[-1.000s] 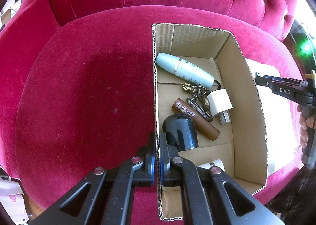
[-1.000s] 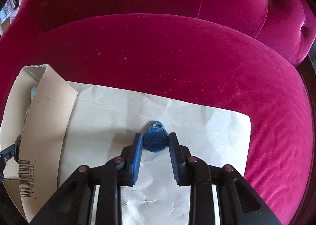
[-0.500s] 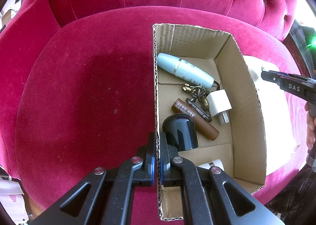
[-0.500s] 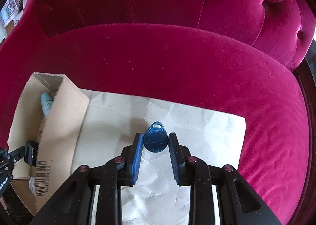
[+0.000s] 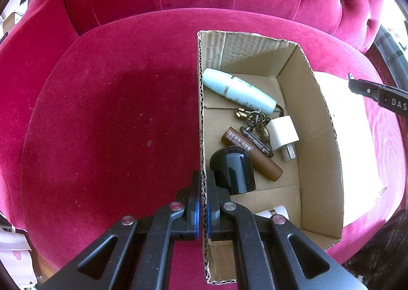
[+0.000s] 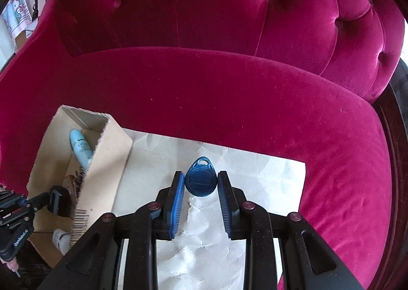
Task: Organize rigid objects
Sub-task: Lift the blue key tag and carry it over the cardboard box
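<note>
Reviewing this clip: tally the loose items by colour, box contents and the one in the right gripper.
Light blue: 1, tube
White: 2, charger plug, partly hidden item
Brown: 1, stick
Black: 1, domed cap
Metal: 1, keyring bunch
Dark blue: 1, key fob
Total: 7

We hold the left gripper (image 5: 203, 203) pointing steeply downward, its two black fingers closed together with the blue pads (image 5: 195, 216) clamped on either side of the cardboard box wall (image 5: 201, 111). We hold the right gripper (image 6: 200, 185) tilted steeply downward as well, its blue ribbed pads (image 6: 177, 203) part-way apart and pressed against the two sides of the blue key fob (image 6: 200, 181), which sits gripped between the fingertips. In the left wrist view, the right gripper's black finger enters from the right edge.
</note>
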`<state>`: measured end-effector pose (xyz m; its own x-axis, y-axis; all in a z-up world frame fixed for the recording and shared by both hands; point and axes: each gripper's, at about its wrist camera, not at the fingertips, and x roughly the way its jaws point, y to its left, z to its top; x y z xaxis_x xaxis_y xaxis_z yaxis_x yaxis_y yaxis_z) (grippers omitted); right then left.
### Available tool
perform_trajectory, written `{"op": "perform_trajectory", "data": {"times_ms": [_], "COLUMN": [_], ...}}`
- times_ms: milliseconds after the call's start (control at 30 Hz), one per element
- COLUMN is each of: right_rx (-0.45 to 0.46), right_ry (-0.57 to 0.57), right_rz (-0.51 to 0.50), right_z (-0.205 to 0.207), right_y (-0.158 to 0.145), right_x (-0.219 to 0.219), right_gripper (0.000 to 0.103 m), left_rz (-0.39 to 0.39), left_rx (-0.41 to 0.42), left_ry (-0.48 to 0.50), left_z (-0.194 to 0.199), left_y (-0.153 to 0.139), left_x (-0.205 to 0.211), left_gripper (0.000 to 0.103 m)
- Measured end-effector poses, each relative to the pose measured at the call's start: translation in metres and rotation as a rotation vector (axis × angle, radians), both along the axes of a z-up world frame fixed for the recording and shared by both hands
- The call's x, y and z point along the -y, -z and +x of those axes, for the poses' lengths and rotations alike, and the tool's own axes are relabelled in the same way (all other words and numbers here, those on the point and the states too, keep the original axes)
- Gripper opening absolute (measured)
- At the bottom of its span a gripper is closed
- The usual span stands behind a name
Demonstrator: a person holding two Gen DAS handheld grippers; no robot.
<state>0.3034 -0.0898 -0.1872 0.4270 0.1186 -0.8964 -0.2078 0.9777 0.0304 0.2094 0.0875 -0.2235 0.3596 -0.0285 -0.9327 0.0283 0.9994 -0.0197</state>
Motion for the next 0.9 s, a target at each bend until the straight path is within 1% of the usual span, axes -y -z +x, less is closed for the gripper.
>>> {"op": "perform_trajectory", "data": {"times_ms": [167,533,700,900], "right_rx": [0.019,0.101,0.119,0.135], "right_ry": [-0.01,-0.065,-0.095,-0.152], "right_rz": [0.006,0.051,0.079,0.105], "right_z": [-0.003,-0.014,-0.016,-0.019], "right_y": [-0.014,-0.055,-0.063,-0.072], "right_x": [-0.003,-0.018,-0.025,-0.044], "right_gripper": [0.027,0.027,0.027,0.027], "left_rz": [0.0,0.002,0.002,0.002], "left_rx": [0.0,0.0,0.0,0.0], "left_ry": [0.001,0.001,0.002,0.002], "left_z": [0.001,0.001,0.001,0.002], "left_y": [-0.001,-0.002,-0.002,-0.003], "left_x": [-0.001,-0.001,-0.002,-0.002], "left_gripper": [0.003,0.003,0.003,0.003]}}
